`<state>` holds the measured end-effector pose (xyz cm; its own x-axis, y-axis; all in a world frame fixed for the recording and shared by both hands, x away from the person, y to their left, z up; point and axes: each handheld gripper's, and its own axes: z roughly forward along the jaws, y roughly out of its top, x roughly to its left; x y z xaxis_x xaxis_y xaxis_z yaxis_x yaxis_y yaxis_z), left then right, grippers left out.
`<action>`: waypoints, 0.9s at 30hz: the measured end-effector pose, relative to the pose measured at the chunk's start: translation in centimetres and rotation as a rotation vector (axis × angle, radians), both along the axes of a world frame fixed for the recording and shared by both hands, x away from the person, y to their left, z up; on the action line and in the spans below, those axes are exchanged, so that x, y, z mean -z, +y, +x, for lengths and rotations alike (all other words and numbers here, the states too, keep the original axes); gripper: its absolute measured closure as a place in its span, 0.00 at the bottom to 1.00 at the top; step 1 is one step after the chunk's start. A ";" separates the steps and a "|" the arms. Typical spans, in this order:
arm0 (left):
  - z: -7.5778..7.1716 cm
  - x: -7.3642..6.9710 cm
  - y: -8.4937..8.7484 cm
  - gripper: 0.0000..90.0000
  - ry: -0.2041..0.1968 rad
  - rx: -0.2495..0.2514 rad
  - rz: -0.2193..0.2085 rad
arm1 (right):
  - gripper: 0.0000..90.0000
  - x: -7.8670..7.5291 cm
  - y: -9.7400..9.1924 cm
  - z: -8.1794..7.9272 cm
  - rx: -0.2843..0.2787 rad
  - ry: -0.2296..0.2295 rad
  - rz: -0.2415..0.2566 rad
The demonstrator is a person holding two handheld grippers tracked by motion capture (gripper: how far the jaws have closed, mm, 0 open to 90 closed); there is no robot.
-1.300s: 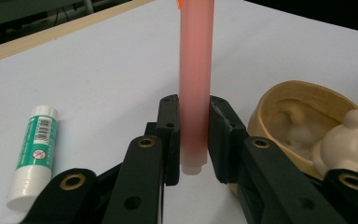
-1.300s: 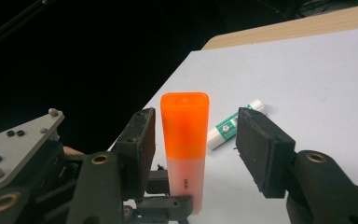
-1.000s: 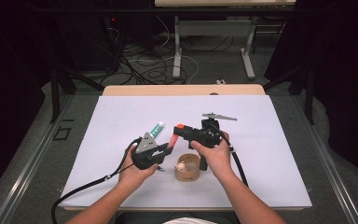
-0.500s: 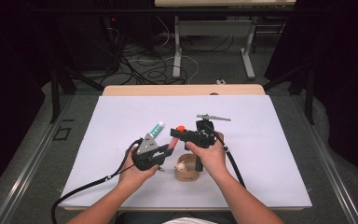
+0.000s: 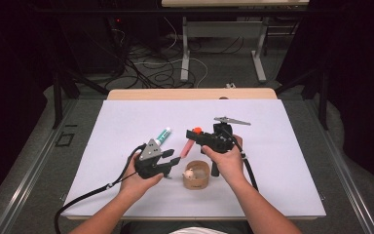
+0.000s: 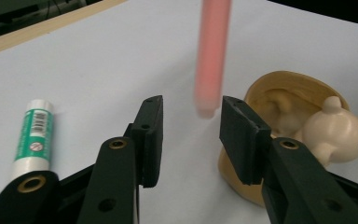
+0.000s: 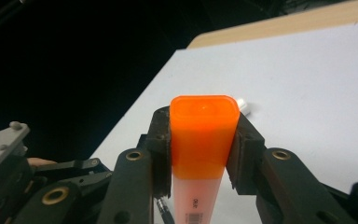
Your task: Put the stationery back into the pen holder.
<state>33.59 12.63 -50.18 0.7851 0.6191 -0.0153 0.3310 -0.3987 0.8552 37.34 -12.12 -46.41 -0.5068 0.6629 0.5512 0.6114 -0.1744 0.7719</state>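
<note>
Right gripper (image 5: 193,132), high view: clamped on the orange cap of a highlighter (image 5: 188,145), whose pink barrel slants down toward the wooden pen holder (image 5: 196,175)

Left gripper (image 5: 171,161), high view: jaws have just been opening, letting go of the barrel; the handover looks done

Left gripper view: pads (image 6: 152,135) apart, highlighter tip (image 6: 210,56) hanging free between them; bear figure (image 6: 328,128) on the holder; glue stick (image 6: 33,135) lying on the mat, label too small to read

Right gripper view: cap (image 7: 203,135) squeezed between pads; barcode and tiny print below, unreadable

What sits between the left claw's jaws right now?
In the left gripper view, the pink highlighter's lower end hangs between the open left claw's jaws, untouched.
</note>
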 end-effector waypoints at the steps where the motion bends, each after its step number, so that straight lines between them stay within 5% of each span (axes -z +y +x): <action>1: 0.1 -0.1 0.2 0.66 -0.002 -0.005 0.010 | 0.74 -0.2 -0.3 -0.2 0.000 -0.009 -0.005; 9: -0.1 -1.7 1.6 0.66 -0.008 -0.048 0.000 | 0.74 -1.7 -1.6 -2.1 -0.010 -0.066 -0.018; 14: -0.1 -2.4 3.1 0.62 0.004 -0.100 -0.028 | 0.74 -2.0 -2.0 -3.1 -0.028 -0.103 -0.073; 17: 0.3 -2.0 4.5 0.61 0.000 -0.161 -0.137 | 0.74 -1.9 -2.1 -3.4 -0.031 -0.107 -0.098; 24: 0.9 -1.7 5.2 0.55 0.009 -0.224 -0.081 | 0.74 -0.8 -1.1 -3.5 -0.067 -0.113 -0.165; 27: 1.1 -1.7 5.4 0.54 0.023 -0.232 -0.096 | 0.74 -0.4 -0.5 -3.5 -0.074 -0.102 -0.179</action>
<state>34.65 18.03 -48.51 0.6213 0.7772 -0.0991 0.4238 -0.2270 0.8769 33.83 -12.61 -45.98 -0.6049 0.7045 0.3713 0.5344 0.0134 0.8452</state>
